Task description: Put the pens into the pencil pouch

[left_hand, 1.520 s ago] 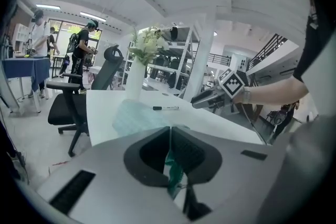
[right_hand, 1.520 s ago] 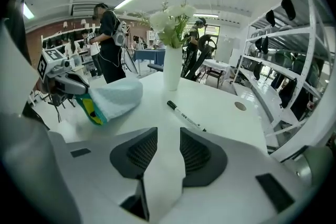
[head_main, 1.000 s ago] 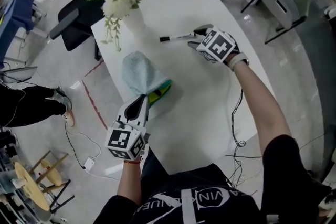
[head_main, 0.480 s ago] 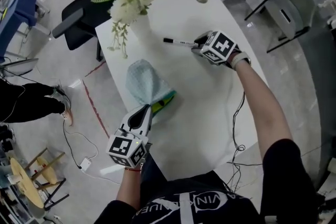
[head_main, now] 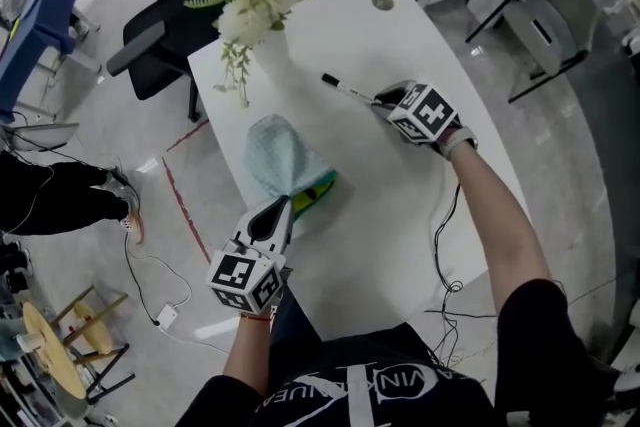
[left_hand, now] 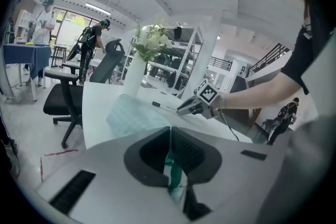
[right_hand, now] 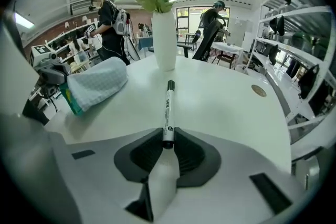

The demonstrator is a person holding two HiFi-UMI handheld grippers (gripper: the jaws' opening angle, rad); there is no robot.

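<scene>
A light-blue checked pencil pouch (head_main: pixel 278 153) with a green edge lies on the white table (head_main: pixel 400 205). My left gripper (head_main: pixel 281 207) is shut on the pouch's near green edge (left_hand: pixel 172 176), at the table's left side. A black-and-white pen (head_main: pixel 346 89) lies further right. My right gripper (head_main: pixel 386 101) has its jaws closing round the pen's near end (right_hand: pixel 167 136), and both pads touch it. The rest of the pen (right_hand: pixel 168 105) points away over the table. From the right gripper view, the pouch (right_hand: pixel 97 81) is to the left.
A white vase of flowers (head_main: pixel 258 10) stands at the table's far edge, close behind the pouch and the pen. A round cap (head_main: pixel 382 2) sits in the tabletop beyond. An office chair (head_main: pixel 165 25) is past the table. A cable (head_main: pixel 447 245) hangs near my right arm.
The right gripper's jaws have closed in onto the pen's end, and the pen has swung from level to slanting up-left. The left gripper has kept still on the pouch.
</scene>
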